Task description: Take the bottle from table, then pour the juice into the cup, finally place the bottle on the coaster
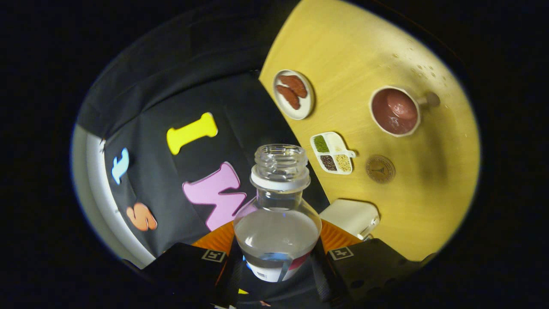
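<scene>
Your jaws [276, 266] are clamped on the lower body of the clear plastic bottle with the white neck ring and no cap [278, 214], one finger pressing each side. The bottle is lifted and leaning, so the yellow wooden worktop [411, 214] looks steeply tilted beyond it. Pale liquid remains inside, its level near the shoulder.

The white cup holding reddish-brown liquid [395, 110] stands well beyond the fingers, towards the far side of the worktop, its handle pointing away from you. The round brown coaster [380, 169] lies nearer, between cup and jaws, just beside a white divided dish of green, dark and pale grains [333, 152]. A small white plate with two brown pieces [294, 94] sits at the worktop's edge by the black cloth.

The cup already looks well filled, so judge whether more pouring is wanted. If so, bring the mouth over the rim first. Otherwise right the bottle before carrying it, then lower it squarely onto the coaster, clear of the divided dish.
</scene>
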The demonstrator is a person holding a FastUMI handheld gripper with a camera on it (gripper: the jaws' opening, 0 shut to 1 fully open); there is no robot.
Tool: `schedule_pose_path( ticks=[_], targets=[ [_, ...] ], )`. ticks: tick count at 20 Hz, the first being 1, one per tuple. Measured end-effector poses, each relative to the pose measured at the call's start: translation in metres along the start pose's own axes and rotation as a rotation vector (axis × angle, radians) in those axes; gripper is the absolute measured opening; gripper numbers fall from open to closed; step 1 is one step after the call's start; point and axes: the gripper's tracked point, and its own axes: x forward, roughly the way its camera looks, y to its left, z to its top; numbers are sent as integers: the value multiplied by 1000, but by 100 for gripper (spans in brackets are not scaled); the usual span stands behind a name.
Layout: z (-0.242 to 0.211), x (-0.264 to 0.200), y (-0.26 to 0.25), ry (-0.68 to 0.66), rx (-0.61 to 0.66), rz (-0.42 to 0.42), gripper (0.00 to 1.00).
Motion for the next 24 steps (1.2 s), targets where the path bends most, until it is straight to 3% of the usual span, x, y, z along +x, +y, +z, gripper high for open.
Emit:
schedule_pose_path(
  ticks=[4,10,13,17,21,24],
  targets=[
    [-33,-10,-15,51,-451,21,71],
    [-69,-18,-68,170,-1123,-63,71],
    [-76,-3,-90,149,-1435,-61,72],
    [-102,15,-120,189,-1667,-26,72],
    [-105,47,-126,71,-1903,15,72],
    [-110,72,-127,9,-1957,60,72]
  ],
)
